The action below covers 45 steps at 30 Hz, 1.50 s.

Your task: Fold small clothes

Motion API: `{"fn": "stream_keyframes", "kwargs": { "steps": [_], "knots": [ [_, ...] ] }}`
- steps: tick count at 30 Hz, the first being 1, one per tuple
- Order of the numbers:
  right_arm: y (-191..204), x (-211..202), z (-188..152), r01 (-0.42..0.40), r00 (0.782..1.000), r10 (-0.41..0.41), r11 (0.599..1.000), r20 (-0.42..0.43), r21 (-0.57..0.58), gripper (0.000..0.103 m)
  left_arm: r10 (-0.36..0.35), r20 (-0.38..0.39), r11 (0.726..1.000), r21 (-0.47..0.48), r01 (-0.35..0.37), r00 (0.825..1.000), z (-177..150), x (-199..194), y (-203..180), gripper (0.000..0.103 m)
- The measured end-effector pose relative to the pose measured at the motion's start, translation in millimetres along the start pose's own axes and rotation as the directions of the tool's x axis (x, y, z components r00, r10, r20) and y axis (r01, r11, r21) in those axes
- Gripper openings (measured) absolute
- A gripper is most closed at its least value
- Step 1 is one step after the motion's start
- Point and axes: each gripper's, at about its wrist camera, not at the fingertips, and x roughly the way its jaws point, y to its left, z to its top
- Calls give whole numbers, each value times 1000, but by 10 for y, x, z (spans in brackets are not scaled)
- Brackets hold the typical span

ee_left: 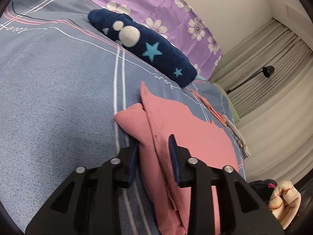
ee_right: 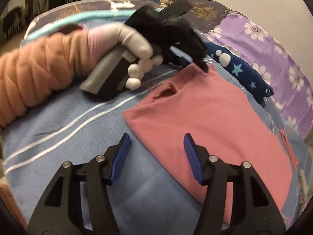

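Observation:
A pink garment [ee_right: 211, 121] lies on the blue-grey bedsheet [ee_right: 82, 133], folded into a rough rectangle with its neck opening toward the top left. In the left wrist view my left gripper [ee_left: 154, 152] stands open around a raised fold at the pink garment's [ee_left: 176, 129] edge, one finger on each side. The right wrist view shows that left gripper [ee_right: 203, 66] at the garment's far corner, held by a white-gloved hand. My right gripper [ee_right: 155, 150] is open and empty, hovering above the garment's near left edge.
A navy fleece item with stars and white dots [ee_left: 144, 47] lies beyond the pink garment, against a purple flowered pillow [ee_left: 172, 11]. Several folded clothes [ee_left: 232, 129] sit at the bed's right edge. Curtains and a black lamp [ee_left: 268, 71] stand past the bed.

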Motion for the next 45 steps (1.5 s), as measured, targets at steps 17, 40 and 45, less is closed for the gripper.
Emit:
{"fn": "stream_keyframes", "kwargs": {
  "steps": [17, 40, 45],
  "knots": [
    [25, 360, 245, 17, 1000, -15, 999, -25, 50, 4, 81, 1, 994, 77, -81, 997, 47, 88, -113, 11],
    [-2671, -1153, -2024, 41, 995, -97, 578, 18, 815, 18, 250, 120, 894, 351, -277, 961, -423, -191, -1567, 37],
    [-2951, -1246, -2607, 8, 996, -84, 444, 33, 896, 18, 184, -129, 802, 593, -73, 974, -1297, 690, -2667, 41]
  ]
}}
